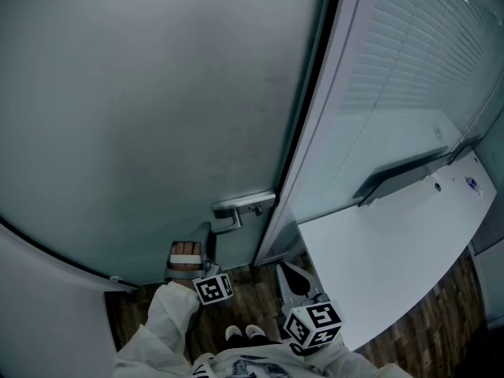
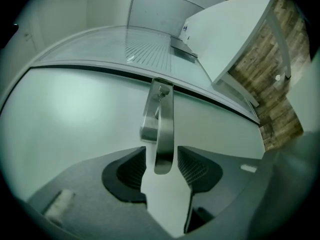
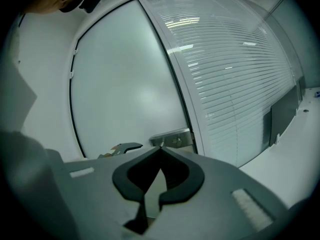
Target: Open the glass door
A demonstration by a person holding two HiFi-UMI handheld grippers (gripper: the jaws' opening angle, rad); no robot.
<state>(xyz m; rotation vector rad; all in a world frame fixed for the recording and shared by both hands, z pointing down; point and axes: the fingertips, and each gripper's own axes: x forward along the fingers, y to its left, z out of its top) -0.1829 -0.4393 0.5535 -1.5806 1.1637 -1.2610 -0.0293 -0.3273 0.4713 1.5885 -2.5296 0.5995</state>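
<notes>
left gripper (image 2: 162, 153) jaws apart, straddling the tip of the door handle (image 2: 161, 119) (neither pad visibly touching it) | right gripper (image 3: 161, 150) jaw tips together, empty | handle sits at the frosted glass door (image 1: 157, 116) right edge

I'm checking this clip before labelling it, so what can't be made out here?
- Behind the glass door: frosted pane hides it, all views.
- Behind the blinds: slats block it, right gripper view.
- Lock plate detail: too small and dim, head view.
</notes>
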